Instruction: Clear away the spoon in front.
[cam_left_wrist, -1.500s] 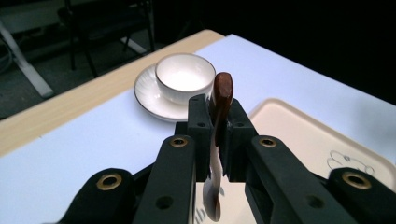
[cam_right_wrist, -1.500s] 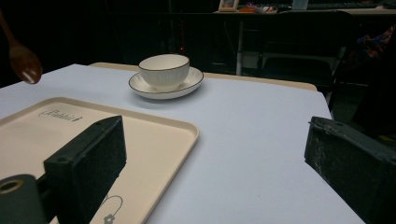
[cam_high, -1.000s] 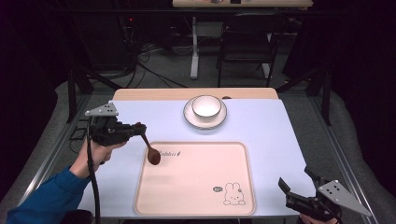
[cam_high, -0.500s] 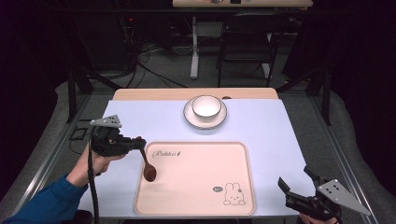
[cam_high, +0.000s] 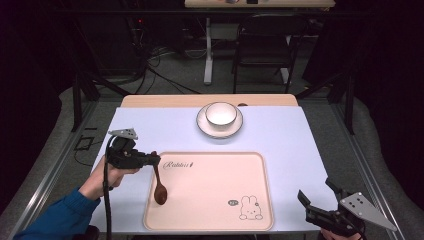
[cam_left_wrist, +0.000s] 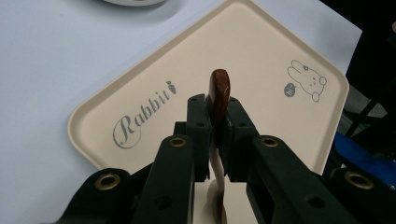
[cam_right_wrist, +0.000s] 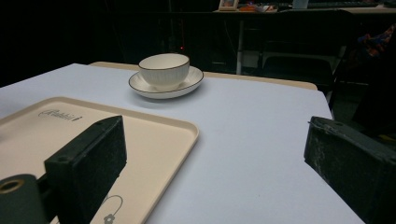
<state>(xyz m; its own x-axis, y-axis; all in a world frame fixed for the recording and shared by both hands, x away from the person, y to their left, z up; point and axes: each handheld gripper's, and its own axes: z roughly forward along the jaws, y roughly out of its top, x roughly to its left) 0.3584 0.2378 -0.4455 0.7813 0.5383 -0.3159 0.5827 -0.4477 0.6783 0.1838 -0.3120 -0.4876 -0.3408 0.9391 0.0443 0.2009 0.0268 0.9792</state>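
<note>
right gripper (cam_high: 320, 212): nearest the person, off the table's near right corner; jaws stand wide apart with nothing between them, and it sits where it sat a second ago.

left gripper (cam_high: 150, 160): jaws closed tight on the handle of the wooden spoon (cam_high: 160, 187); the left gripper view shows the handle's tip rising between the pads.

change: over the last second the left gripper has come down and toward the person, and the spoon with it; the bowl end, then over the tray's far left edge, now hangs low over the left part of the tray (cam_high: 215, 222).

meaning: I judge the spoon is being laid on the tray and is about to be set down; whether its bowl touches the tray yet I cannot tell.

farther off: a white bowl (cam_high: 221, 114) sits on a saucer (cam_high: 202, 127), well apart from the tray.

surface: pale blue table (cam_high: 295, 150) with a wooden strip along its far edge.

room: dark, with cables on the floor, a chair and another table behind.
</note>
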